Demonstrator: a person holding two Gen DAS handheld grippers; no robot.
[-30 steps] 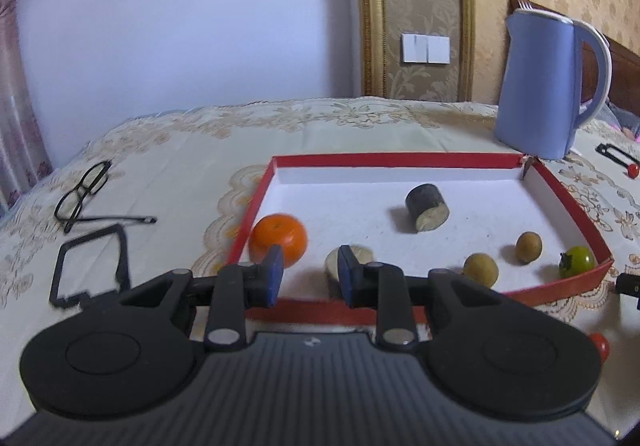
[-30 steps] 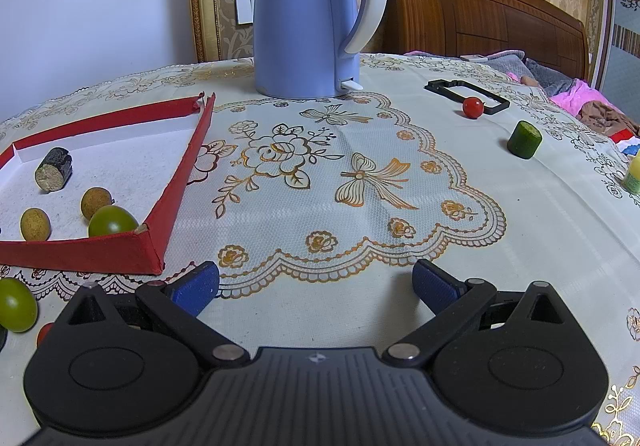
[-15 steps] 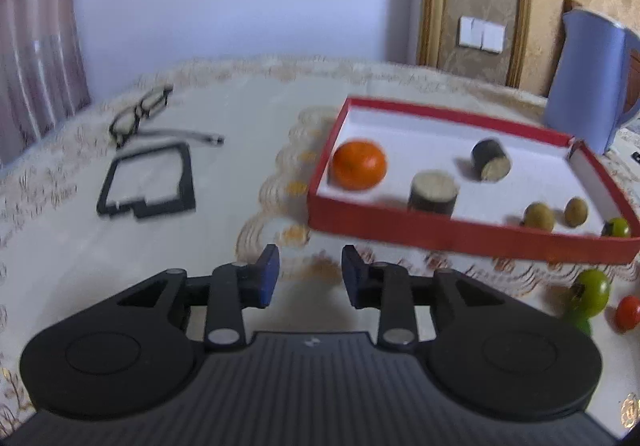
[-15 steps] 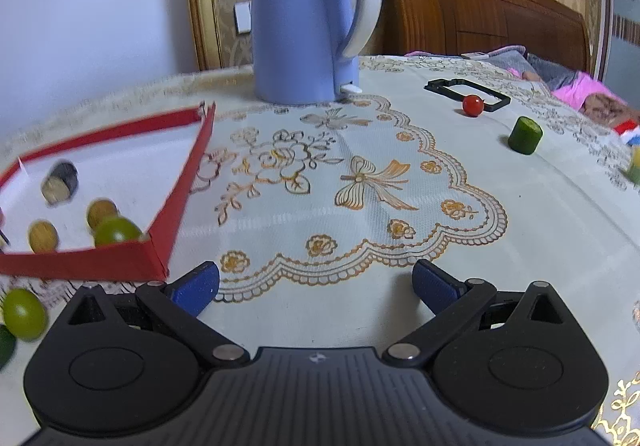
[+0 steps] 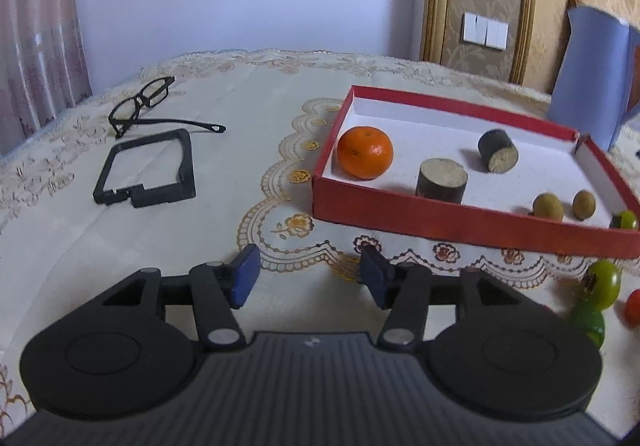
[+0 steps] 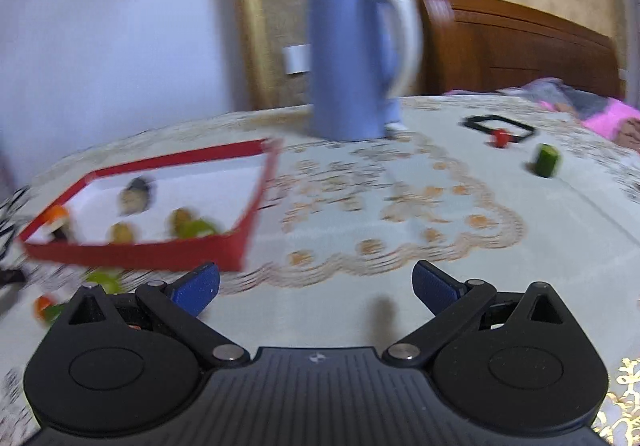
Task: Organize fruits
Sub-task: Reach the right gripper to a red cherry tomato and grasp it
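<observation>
A red tray [image 5: 460, 221] with a white floor holds an orange [image 5: 365, 152], two dark cut cylinders [image 5: 441, 179], two small brown fruits [image 5: 548, 205] and a green tomato [image 5: 626, 220]. My left gripper [image 5: 310, 278] hovers over the tablecloth in front of the tray, its jaws opening with nothing between them. Green fruits [image 5: 600, 282] and a red one [image 5: 633, 308] lie outside the tray at the right. In the blurred right wrist view my right gripper [image 6: 316, 286] stands wide open and empty, right of the tray [image 6: 240, 242]. A green cylinder piece [image 6: 546, 160] and a small red fruit [image 6: 500, 137] lie far right.
A blue kettle [image 6: 356, 61] stands behind the tray. Black glasses [image 5: 144, 105] and a black square frame [image 5: 148, 169] lie to the left; another black frame [image 6: 498, 124] lies at the far right. A wooden headboard and pink cloth are beyond the table.
My left gripper drew back out of the tray, left the dark cylinder standing inside, then its jaws widened. The right gripper's view swung right and blurred; its jaws stayed wide.
</observation>
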